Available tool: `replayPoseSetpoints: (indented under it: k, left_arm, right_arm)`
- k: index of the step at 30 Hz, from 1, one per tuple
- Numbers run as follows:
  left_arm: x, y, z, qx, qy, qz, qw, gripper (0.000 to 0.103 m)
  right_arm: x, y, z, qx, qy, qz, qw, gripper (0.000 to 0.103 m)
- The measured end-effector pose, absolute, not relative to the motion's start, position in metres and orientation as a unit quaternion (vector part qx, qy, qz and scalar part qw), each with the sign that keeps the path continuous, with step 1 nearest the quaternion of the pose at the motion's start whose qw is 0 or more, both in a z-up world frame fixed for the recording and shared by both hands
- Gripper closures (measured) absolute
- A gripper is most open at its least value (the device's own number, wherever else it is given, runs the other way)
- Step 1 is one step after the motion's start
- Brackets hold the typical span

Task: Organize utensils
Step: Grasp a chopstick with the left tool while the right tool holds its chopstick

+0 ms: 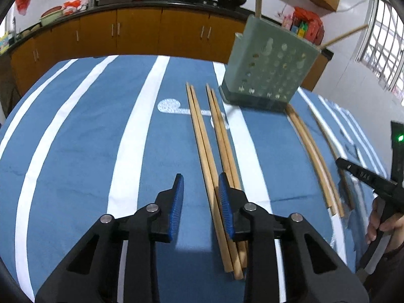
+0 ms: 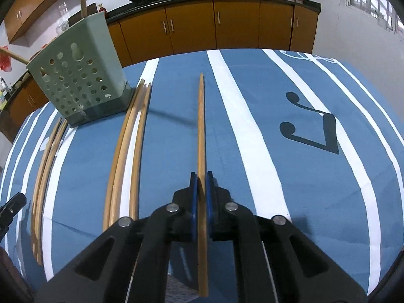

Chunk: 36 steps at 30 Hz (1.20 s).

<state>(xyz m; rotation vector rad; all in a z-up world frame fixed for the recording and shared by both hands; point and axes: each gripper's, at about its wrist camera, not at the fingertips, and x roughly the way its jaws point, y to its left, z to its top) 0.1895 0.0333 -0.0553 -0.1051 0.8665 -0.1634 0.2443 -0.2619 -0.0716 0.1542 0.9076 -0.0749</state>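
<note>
One chopstick (image 2: 201, 126) pinched in right hand-held gripper (image 2: 201, 194), bound for holder (image 2: 80, 80); left hand-held gripper (image 1: 200, 202) unclenched, straddling another chopstick (image 1: 202, 139).

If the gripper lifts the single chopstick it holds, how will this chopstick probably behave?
The chopstick looks like thin straight wood, so probably stiff and light. The right gripper clamps it near one end, so the long free end may swing or pivot. Its narrow smooth shaft might slip.
</note>
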Motion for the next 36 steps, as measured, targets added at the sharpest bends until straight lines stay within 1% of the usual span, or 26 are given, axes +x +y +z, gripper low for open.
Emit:
replayPoseSetpoints:
  k: [3, 10, 12, 14, 15, 20, 26, 36]
  left_arm:
    - [0.191, 0.029, -0.063, -0.037, 0.431, -0.075, 0.898, 0.077]
    - [0.193, 0.020, -0.064, -0.014, 0.430, -0.067, 0.900, 0.078]
    - [0.194, 0.019, -0.064, -0.009, 0.428, -0.059, 0.902, 0.084]
    - [0.196, 0.020, -0.064, -0.007, 0.427, -0.052, 0.903, 0.093]
    - [0.198, 0.022, -0.064, -0.010, 0.427, -0.048, 0.903, 0.096]
    - [0.210, 0.038, -0.063, -0.019, 0.427, -0.026, 0.904, 0.096]
    - [0.228, 0.074, -0.062, -0.057, 0.426, -0.010, 0.903, 0.096]
    - [0.228, 0.080, -0.062, -0.073, 0.423, -0.026, 0.903, 0.095]
  right_arm:
    - [0.244, -0.262, -0.072, 0.073, 0.437, -0.035, 0.896, 0.095]
    - [0.242, -0.256, -0.071, 0.062, 0.436, -0.026, 0.897, 0.094]
    - [0.239, -0.254, -0.071, 0.060, 0.436, -0.022, 0.898, 0.093]
    - [0.238, -0.252, -0.071, 0.054, 0.434, -0.021, 0.899, 0.093]
    - [0.238, -0.251, -0.072, 0.049, 0.433, -0.021, 0.900, 0.093]
    - [0.241, -0.253, -0.071, 0.046, 0.432, -0.014, 0.900, 0.094]
    - [0.251, -0.255, -0.072, 0.045, 0.427, -0.014, 0.903, 0.095]
    - [0.253, -0.256, -0.073, 0.050, 0.422, -0.014, 0.905, 0.095]
